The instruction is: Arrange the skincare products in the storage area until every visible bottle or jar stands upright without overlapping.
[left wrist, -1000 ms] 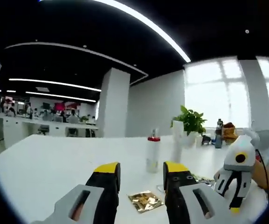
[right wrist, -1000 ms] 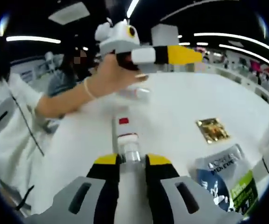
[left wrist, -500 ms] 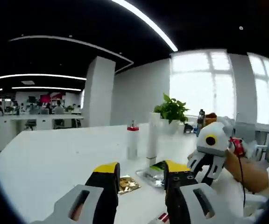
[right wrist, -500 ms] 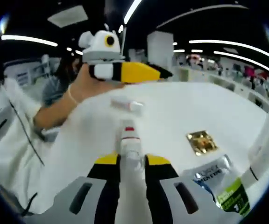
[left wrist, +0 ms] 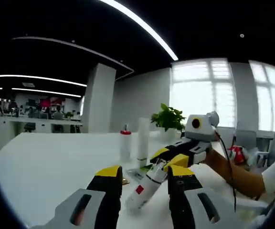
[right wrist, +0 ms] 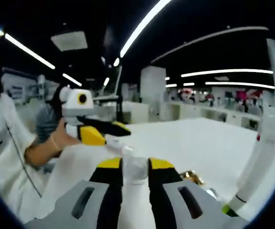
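A white bottle with a red label point(left wrist: 143, 192) hangs tilted above the table, its lower end between my left gripper's point(left wrist: 145, 177) two spread jaws, which stay open. My right gripper point(left wrist: 164, 161) comes in from the right and is shut on the bottle's upper end. In the right gripper view the same bottle point(right wrist: 134, 177) runs forward between my right gripper's point(right wrist: 135, 164) shut jaws towards the left gripper point(right wrist: 114, 134), held by a hand. A red-capped bottle point(left wrist: 125, 143) and a tall white tube point(left wrist: 142, 140) stand upright on the white table point(left wrist: 47, 162).
A gold sachet point(right wrist: 191, 177) lies flat on the table near the tall tube point(right wrist: 265, 157). A potted plant point(left wrist: 169, 117) stands at the table's far edge by the windows. The person's arm point(left wrist: 233, 174) reaches in from the right. Office desks stand far behind.
My right gripper has lifted the white bottle off the table and brought its end between the left gripper's jaws. Both views have tilted upward, and the two grippers have come together.
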